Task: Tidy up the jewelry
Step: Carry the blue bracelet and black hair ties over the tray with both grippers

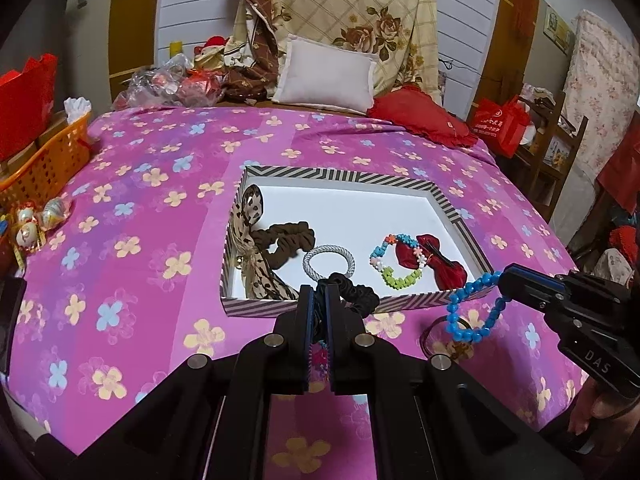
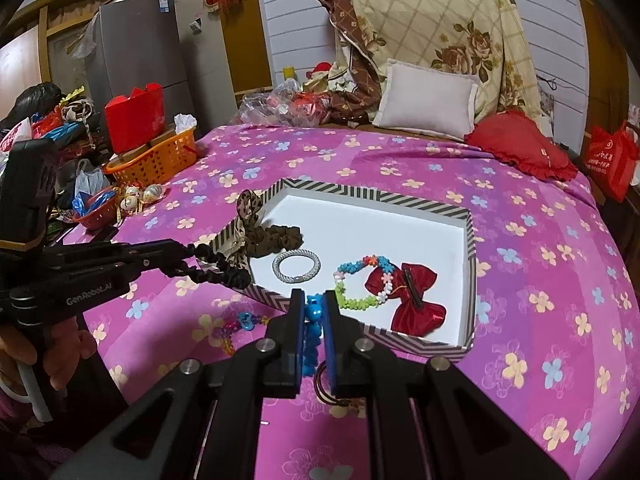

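Observation:
A striped-rim white box [image 1: 344,178] [image 2: 470,240] lies on the pink bed. Inside are a leopard scrunchie [image 1: 250,220], a brown scrunchie [image 1: 290,238], a silver bracelet [image 1: 329,261] [image 2: 297,266], a flower bead bracelet [image 1: 396,260] [image 2: 360,280] and a red bow clip [image 1: 438,260] [image 2: 416,296]. My left gripper [image 1: 319,292] [image 2: 192,258] is shut on a black scrunchie [image 1: 356,294] [image 2: 222,270] at the box's near rim. My right gripper [image 2: 313,300] [image 1: 502,280] is shut on a blue bead bracelet [image 1: 472,312] [image 2: 312,328], just outside the near rim.
On the bedspread near the box lie a dark hair tie [image 1: 430,334] [image 2: 324,384] and a colourful bead piece [image 2: 240,326]. An orange basket [image 1: 44,164] [image 2: 156,158] stands at the left bed edge. Pillows [image 1: 326,74] and a red cushion [image 1: 420,118] lie at the head.

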Demonstrator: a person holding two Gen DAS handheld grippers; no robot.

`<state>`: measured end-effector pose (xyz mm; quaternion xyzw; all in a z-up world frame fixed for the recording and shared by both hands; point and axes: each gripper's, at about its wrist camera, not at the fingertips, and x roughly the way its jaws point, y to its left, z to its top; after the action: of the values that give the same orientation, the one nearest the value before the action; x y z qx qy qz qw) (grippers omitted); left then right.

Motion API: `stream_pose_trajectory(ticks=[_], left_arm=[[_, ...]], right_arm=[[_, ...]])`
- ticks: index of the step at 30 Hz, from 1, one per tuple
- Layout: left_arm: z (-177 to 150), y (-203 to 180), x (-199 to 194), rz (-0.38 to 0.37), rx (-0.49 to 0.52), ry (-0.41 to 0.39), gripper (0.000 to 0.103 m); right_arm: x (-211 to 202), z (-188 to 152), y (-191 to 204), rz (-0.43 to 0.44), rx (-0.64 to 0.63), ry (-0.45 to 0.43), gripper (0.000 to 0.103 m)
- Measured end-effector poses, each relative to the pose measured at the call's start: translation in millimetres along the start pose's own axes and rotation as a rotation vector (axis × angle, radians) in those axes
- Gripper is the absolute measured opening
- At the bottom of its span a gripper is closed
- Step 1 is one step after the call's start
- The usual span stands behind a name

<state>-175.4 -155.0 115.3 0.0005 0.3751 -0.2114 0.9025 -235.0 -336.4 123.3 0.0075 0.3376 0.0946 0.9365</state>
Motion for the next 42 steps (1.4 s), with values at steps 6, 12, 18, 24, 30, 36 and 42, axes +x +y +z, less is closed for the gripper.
stream_pose_trajectory(ticks=[6,12,18,24,30,36,42], left_arm=[[2,-2,2,0.013,0.01,-0.004,0.0],[6,-2,5,0.021,0.011,-0.005,0.0],[11,-4,11,0.033,0.022,-0.008,0.0],[18,-2,20,0.047,0.025,-0.007,0.0],[23,-3,31,0.056,0.037,-0.001,0.0],[28,-2,43,0.058,0.034,0.01,0.0],[32,0,57,0.065,0.031,0.025,0.0]], right_arm=[[0,5,2,0.0,-0.012,-0.002,0.008],[1,14,3,-0.003,-0.021,-0.01,0.008],[8,22,0,-0.008,-0.017,-0.015,0.008],[19,28,-5,-0.009,-0.012,-0.007,0.008],[31,34,-10,-0.008,-0.004,0.005,0.008],[41,41,-15,-0.011,-0.004,0.009,0.008],[53,48,-18,-0.007,-0.006,0.017,0.008]])
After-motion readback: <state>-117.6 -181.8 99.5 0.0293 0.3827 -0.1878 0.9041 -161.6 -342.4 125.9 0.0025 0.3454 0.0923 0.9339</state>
